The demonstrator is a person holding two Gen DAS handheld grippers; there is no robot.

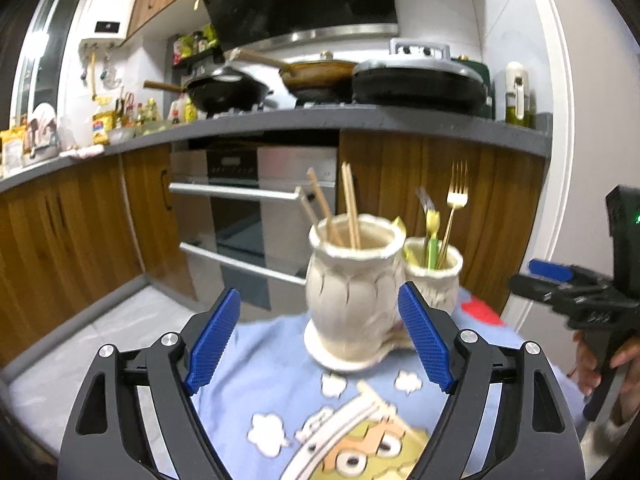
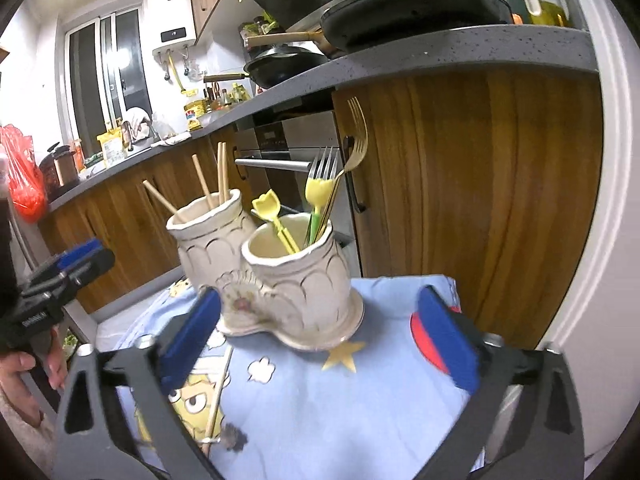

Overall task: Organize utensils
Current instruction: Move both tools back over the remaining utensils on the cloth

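Note:
A cream double-cup ceramic holder [image 1: 352, 288] [image 2: 296, 280] stands on a blue cartoon tablecloth [image 1: 280, 392] [image 2: 320, 400]. One cup holds several wooden chopsticks [image 1: 351, 212] [image 2: 222, 172]. The other holds a gold fork [image 1: 454, 208] [image 2: 356, 140], a silver fork with a yellow handle [image 2: 320, 184] and a yellow tulip-topped utensil [image 2: 272, 216]. One loose chopstick [image 2: 218, 396] lies on the cloth [image 1: 376, 394]. My left gripper [image 1: 320, 340] is open and empty just before the holder. My right gripper [image 2: 320, 340] is open and empty near the fork cup; it also shows in the left wrist view [image 1: 560, 276].
Behind the small table is a grey kitchen counter [image 1: 360, 120] with pans and a wok [image 1: 228, 92], wooden cabinets [image 2: 480, 180] and a steel oven [image 1: 256, 200]. A white door frame [image 1: 560, 120] stands to the right. The floor drops away left of the table.

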